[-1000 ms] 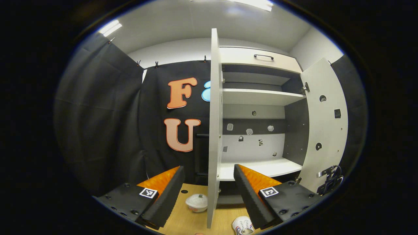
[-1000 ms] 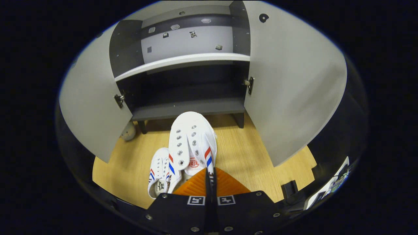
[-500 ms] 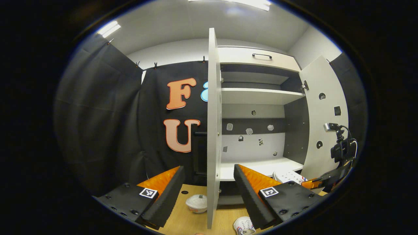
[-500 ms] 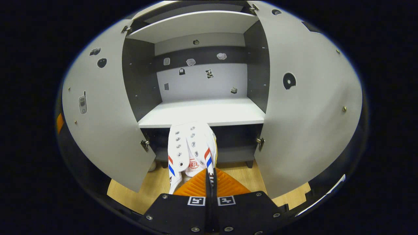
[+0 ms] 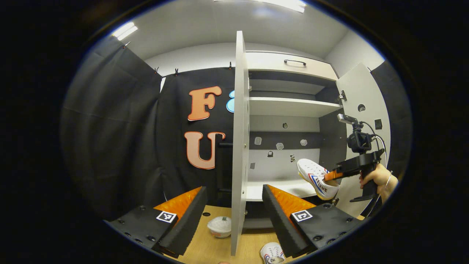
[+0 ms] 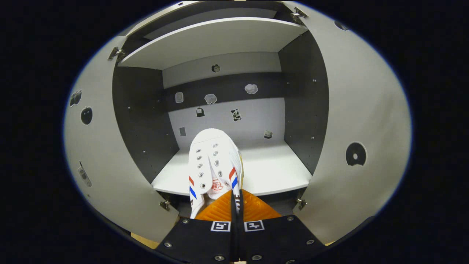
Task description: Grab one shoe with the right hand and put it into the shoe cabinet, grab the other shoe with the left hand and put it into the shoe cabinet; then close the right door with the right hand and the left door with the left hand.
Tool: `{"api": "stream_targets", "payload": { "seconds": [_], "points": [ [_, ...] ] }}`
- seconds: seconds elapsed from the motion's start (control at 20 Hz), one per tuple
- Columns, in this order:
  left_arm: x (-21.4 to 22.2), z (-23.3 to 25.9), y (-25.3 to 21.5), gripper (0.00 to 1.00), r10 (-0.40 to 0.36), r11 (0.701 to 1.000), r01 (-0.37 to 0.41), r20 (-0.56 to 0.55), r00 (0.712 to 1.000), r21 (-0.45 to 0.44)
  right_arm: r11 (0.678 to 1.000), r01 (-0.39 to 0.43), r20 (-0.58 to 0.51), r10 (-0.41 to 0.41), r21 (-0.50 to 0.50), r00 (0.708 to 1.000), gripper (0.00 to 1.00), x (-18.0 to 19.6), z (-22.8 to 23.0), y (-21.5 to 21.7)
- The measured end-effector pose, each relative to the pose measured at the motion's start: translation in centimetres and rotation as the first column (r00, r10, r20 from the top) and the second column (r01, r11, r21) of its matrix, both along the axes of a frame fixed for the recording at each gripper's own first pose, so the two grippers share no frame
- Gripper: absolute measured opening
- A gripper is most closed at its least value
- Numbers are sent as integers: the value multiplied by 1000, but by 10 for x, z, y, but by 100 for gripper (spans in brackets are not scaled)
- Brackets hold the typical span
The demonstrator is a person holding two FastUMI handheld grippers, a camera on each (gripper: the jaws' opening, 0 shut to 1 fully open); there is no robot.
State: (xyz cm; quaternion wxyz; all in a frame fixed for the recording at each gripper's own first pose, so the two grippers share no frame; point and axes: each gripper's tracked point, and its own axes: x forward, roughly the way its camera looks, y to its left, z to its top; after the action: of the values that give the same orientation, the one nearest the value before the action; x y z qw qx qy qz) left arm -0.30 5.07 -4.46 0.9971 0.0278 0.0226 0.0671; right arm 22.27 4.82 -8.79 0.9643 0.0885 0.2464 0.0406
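My right gripper (image 6: 234,200) is shut on the heel rim of a white shoe (image 6: 213,165) with red and blue stripes. It holds the shoe toe-first in the air over the front of the white middle shelf (image 6: 271,172) of the open shoe cabinet. In the left gripper view that same shoe (image 5: 317,178) hangs from the right gripper (image 5: 331,176), held by a hand (image 5: 377,179). My left gripper (image 5: 234,205) is open and holds nothing, astride the edge of the left door (image 5: 240,139). The other white shoe (image 5: 272,253) lies on the wooden floor below.
Both cabinet doors stand wide open; the right door (image 6: 359,139) and the left door (image 6: 99,165) flank the shelf. An upper shelf (image 6: 216,38) sits above. A small white bowl-like object (image 5: 220,226) rests on the floor left of the door edge.
The right gripper has lifted the shoe from in front of the cabinet's base up to the middle shelf and moved closer to it. The left gripper has stayed nearly still.
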Motion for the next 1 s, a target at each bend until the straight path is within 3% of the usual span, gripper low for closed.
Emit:
{"api": "stream_targets", "payload": {
  "seconds": [0.35, 0.6, 0.7, 0.8, 0.85, 0.9, 0.95, 1.0],
  "points": [
    [-1, -3, 5, 98, 36, 999, -36, 1, 999, -1, 996, 84, -60, -87, -37, 994, 0, 103, -33, -19],
    [-1, -7, 10, 98, 69, 998, -68, -5, 998, 6, 987, 150, -145, -158, -66, 977, 0, 145, -80, -41],
    [-1, -9, 13, 98, 84, 996, -84, -11, 996, 11, 986, 161, -168, -164, -35, 972, 0, 148, -84, -41],
    [-2, -11, 13, 97, 92, 996, -92, -15, 996, 1, 991, 135, -150, -134, -3, 980, 6, 148, -80, -37],
    [-2, -12, 13, 98, 94, 996, -94, -17, 995, -4, 990, 142, -125, -144, -23, 982, 17, 146, -76, -40],
    [-3, -12, 12, 97, 94, 996, -94, -20, 995, -6, 989, 142, -90, -145, -39, 985, 14, 143, -67, -42],
    [-3, -13, 12, 97, 92, 996, -92, -24, 995, -6, 990, 134, -64, -137, -45, 989, 24, 137, -60, -41],
    [-4, -14, 12, 98, 90, 996, -90, -29, 996, -6, 991, 126, -44, -128, -47, 991, 26, 130, -52, -40]
  ]
}}
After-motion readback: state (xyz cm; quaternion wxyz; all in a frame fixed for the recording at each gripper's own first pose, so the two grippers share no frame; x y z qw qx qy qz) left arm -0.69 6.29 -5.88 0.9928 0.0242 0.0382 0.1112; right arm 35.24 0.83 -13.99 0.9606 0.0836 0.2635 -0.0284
